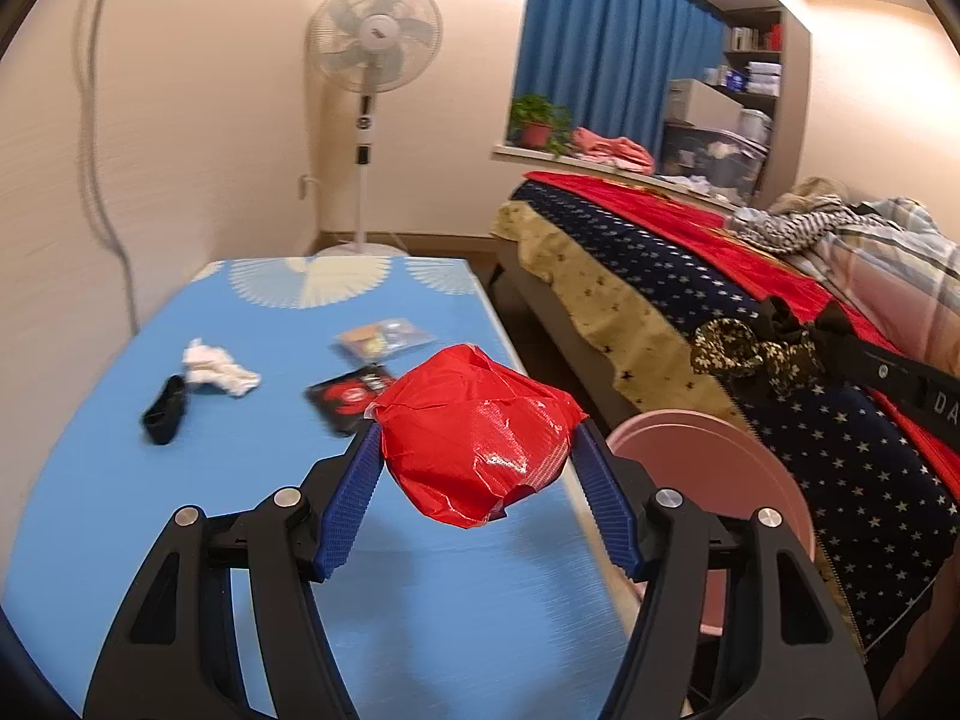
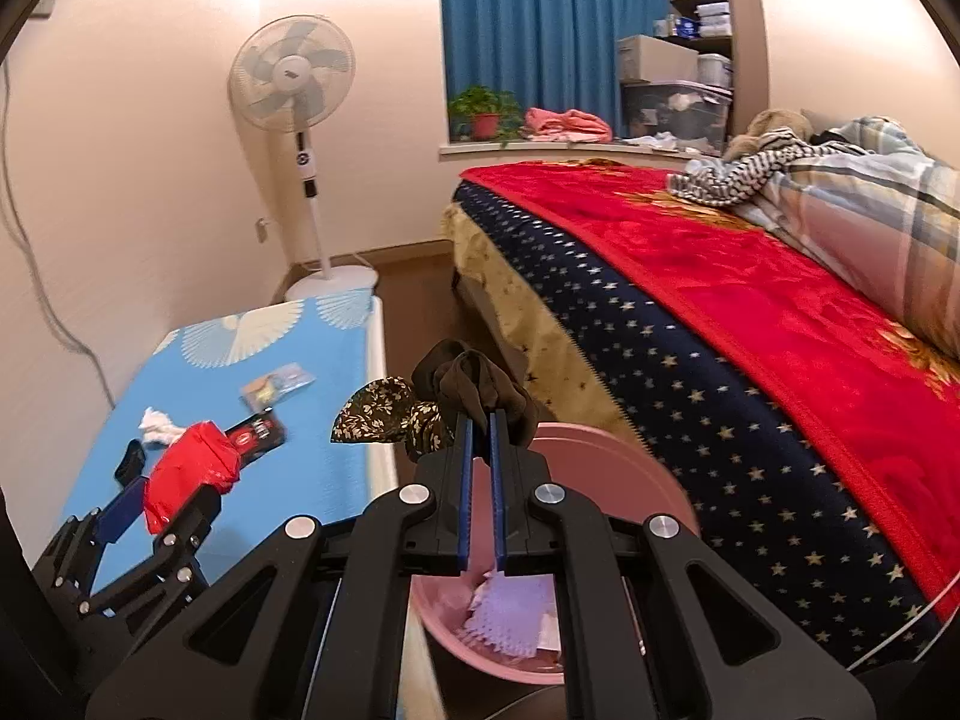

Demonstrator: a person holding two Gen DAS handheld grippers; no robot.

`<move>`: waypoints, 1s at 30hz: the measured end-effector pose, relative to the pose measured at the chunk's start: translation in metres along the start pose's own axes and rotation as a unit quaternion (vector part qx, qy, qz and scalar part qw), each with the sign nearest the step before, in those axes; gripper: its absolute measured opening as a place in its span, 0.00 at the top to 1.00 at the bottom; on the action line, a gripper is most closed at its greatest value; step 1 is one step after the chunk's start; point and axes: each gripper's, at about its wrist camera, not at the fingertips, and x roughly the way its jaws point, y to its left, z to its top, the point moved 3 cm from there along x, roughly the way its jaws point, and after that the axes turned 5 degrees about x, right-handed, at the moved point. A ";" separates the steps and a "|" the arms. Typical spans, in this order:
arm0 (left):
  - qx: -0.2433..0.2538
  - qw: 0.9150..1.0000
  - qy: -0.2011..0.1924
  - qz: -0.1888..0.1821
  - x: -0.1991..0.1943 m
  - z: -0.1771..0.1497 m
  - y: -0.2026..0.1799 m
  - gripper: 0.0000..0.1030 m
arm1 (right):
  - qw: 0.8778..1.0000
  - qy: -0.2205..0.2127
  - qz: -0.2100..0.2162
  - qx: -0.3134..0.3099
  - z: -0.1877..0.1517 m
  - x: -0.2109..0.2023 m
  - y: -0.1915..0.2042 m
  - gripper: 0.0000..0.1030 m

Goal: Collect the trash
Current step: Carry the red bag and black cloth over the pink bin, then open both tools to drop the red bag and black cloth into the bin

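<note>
Pink bin point(image 2: 630, 468) stands just under the right claw point(image 2: 481, 420), which pinches dark cloth scraps point(image 2: 474, 390); left claw point(image 1: 474, 438), gripping a red wrapper point(image 1: 474, 426) over the counter point(image 1: 180, 510), must go right.

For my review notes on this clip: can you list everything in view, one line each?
red wrapper: 1, red, in left gripper
dark cloth: 1, brown and floral, in right gripper
bin: 1, pink, between table and bed
table: 1, blue
tissue: 1, white, on table
packets: 2, clear and black-red, on table
black item: 1, on table
fan: 1, white, corner
bed: 1, red blanket
left gripper: 1, black-blue
right gripper: 1, black-blue
</note>
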 end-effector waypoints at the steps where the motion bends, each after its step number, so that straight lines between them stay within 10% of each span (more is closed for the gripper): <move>1: 0.004 1.000 -0.001 -0.006 0.002 0.000 -0.005 0.38 | 1.000 -0.002 -0.006 0.002 0.002 0.000 -0.003 0.94; 21: 0.049 0.992 0.024 -0.116 0.047 -0.007 -0.096 0.37 | 0.994 0.006 -0.084 0.074 0.016 0.016 -0.062 0.89; 25: 0.066 0.988 0.047 -0.131 0.056 -0.015 -0.105 0.29 | 0.991 0.003 -0.099 0.086 0.017 0.017 -0.069 0.53; 30: 0.034 0.991 0.051 -0.122 0.057 -0.018 -0.084 0.29 | 0.991 -0.002 -0.096 0.097 0.016 0.016 -0.072 0.52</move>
